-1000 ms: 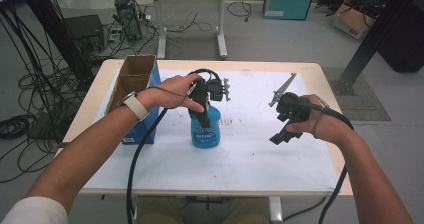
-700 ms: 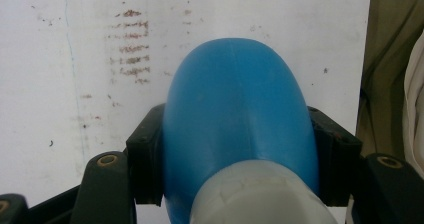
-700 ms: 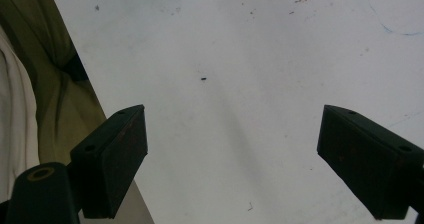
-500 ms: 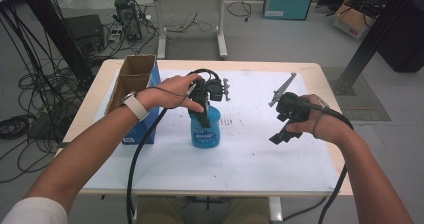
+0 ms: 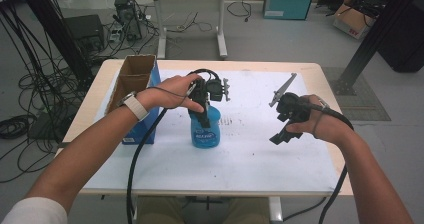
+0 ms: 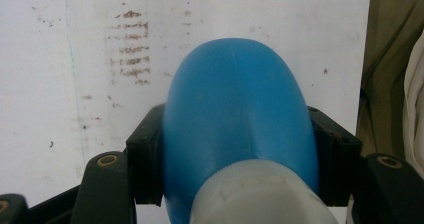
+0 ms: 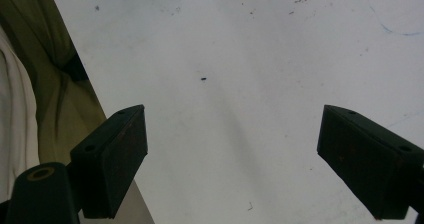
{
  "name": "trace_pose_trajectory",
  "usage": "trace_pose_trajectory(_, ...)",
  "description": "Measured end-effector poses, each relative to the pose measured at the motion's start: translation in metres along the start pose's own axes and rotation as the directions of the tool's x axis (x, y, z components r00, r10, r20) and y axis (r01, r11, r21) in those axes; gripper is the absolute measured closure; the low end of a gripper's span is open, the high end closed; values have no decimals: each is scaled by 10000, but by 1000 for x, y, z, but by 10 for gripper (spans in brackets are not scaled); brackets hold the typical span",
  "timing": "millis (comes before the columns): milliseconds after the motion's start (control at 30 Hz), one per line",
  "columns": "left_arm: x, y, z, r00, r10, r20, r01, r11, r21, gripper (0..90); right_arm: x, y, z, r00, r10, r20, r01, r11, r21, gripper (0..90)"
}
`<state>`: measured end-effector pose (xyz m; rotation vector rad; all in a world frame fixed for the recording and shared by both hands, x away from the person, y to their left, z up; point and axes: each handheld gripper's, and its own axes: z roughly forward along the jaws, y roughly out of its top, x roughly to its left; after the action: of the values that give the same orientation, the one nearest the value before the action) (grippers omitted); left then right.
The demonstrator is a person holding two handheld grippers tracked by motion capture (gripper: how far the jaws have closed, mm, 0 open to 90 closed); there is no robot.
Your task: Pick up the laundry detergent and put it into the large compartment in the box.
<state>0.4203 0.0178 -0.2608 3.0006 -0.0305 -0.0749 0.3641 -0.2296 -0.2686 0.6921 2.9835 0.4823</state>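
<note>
Blue bottle (image 6: 235, 119) hides its cap, cropped, inside left claw (image 6: 235, 154).

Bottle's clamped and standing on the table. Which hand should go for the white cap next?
Right, probably. The right tongs are open with nothing between them, beside the blue plastic bottle over the white table sheet. The left tongs are shut on the bottle below its white cap, so they should only steady it.

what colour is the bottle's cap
White, on a blue bottle; the cap shows best in the left gripper view.
</note>
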Motion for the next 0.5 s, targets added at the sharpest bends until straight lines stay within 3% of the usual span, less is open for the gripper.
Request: trace_pose_trajectory(500, 0, 1, 0, 10000, -60, -3, 60, 10000, -7, 373, 1, -1, -2, 10000, 16, 21, -16, 10000, -32, 128)
